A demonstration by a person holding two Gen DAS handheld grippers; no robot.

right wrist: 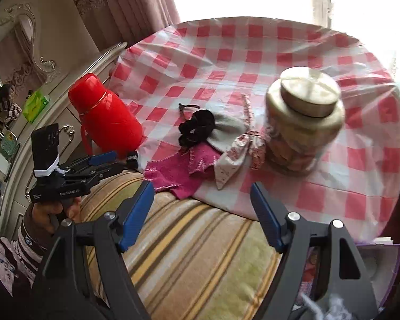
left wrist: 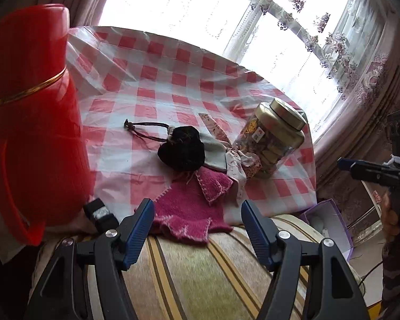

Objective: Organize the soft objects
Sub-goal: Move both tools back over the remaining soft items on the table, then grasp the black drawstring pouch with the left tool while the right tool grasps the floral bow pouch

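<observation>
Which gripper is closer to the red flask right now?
Left. The left gripper hangs open just beside the red flask, near its base. The right gripper is open over the striped cushion, well clear of it.

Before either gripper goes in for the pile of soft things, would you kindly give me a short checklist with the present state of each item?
1. Left gripper open with nothing between its fingers: ok.
2. Right gripper open with nothing between its fingers: ok.
3. Pink knitted cloth within clear view, nearest to both grippers, hanging over the checked tablecloth edge: ok.
4. Black drawstring pouch free of the pile: not ok, it lies on the grey cloth.
5. Jar clear of the soft things: not ok, the floral cloth lies against it.
6. Red flask apart from the pile: ok.
</observation>
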